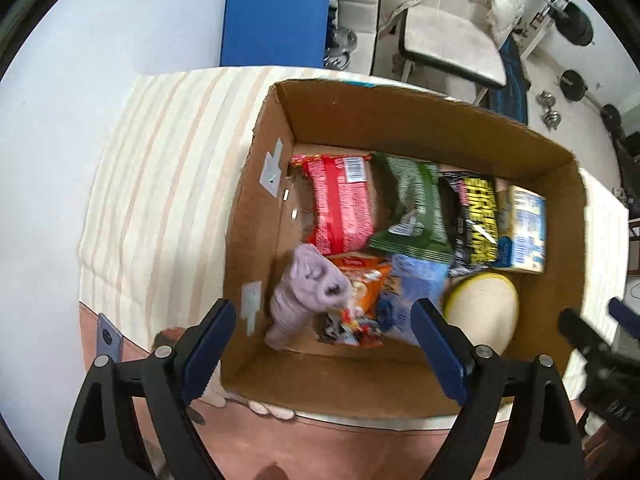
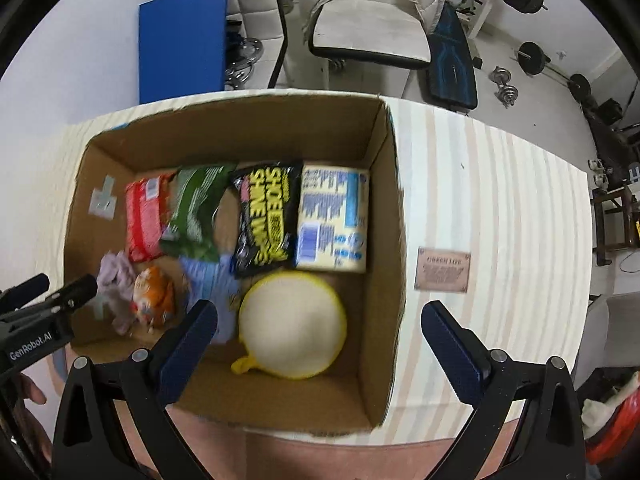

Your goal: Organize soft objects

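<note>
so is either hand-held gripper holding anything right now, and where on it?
Nothing held. The left hand-held gripper and right hand-held gripper are both open and empty above the cardboard box.

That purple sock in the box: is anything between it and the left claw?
Nothing visible does. The purple sock lies uncovered on top in the cardboard box, beside an orange snack bag, with the open left claw above it.

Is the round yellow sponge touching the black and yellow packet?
Cannot tell. In the right wrist view the sponge rim meets the packet lower edge with no visible gap, but blur hides whether they really press together.
</note>
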The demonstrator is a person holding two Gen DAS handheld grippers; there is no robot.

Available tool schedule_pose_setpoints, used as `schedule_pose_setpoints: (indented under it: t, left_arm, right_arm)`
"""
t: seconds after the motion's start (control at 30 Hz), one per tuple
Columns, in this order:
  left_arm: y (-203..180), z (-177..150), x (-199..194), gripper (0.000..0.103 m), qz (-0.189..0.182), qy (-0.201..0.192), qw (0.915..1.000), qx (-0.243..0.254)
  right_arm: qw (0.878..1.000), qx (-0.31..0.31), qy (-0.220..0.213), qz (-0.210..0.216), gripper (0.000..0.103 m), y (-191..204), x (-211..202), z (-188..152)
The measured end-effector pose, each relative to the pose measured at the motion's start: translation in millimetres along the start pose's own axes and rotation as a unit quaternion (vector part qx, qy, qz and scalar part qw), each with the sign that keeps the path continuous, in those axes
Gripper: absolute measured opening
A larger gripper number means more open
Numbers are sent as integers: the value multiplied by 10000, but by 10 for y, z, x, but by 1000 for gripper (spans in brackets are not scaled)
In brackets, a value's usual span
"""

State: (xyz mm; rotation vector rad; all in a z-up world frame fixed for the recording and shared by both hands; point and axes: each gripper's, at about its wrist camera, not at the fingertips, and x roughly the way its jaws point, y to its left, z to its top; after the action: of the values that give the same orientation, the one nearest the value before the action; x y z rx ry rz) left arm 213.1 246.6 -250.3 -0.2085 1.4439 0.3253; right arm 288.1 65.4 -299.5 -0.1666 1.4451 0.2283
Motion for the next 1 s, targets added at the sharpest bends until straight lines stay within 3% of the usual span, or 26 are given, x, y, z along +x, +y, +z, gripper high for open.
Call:
schedule_pose_setpoints:
  t: [0.3,0.53,1.0]
  left_arm:
    - [-160,-279,-350,90,-40,-513,9985,184]
    - [-258,-421,-633,90,-105,-811,9962,299]
    - [-369,-926,-1644,90,-289,-1661,9838,607]
  right_arm:
    - [9997,25,-137,203,103,74,-215,-444]
    - [9991,82,-313,279,103,36,-454,-578]
    - [9917,153,-1185,476,103,-125,-1594,-1148]
